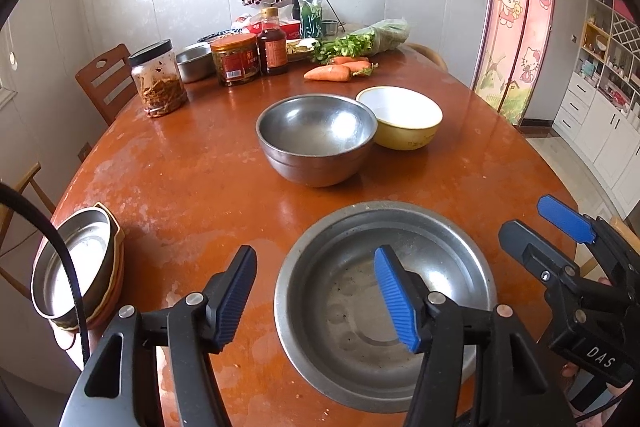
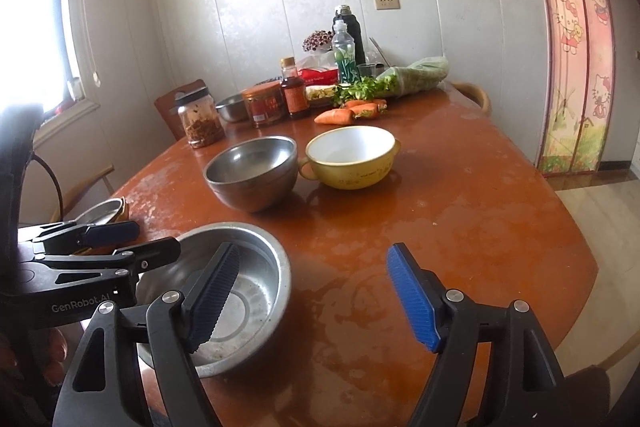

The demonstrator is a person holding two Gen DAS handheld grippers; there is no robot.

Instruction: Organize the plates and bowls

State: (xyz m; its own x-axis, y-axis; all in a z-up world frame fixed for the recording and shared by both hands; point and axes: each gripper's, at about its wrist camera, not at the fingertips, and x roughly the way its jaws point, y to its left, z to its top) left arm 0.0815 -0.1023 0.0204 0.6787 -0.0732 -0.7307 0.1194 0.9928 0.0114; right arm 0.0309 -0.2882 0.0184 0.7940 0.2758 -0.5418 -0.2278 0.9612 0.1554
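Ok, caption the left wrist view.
Open left tongs hover over a shallow steel basin, steel bowl and yellow bowl beyond.

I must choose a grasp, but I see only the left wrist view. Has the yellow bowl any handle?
Observer: Yes. The right wrist view shows the yellow bowl with two small handles, one on each side.
Operator: Is the right gripper holding something?
Observer: No, it is open and empty. Its left finger hangs over the wide steel basin.
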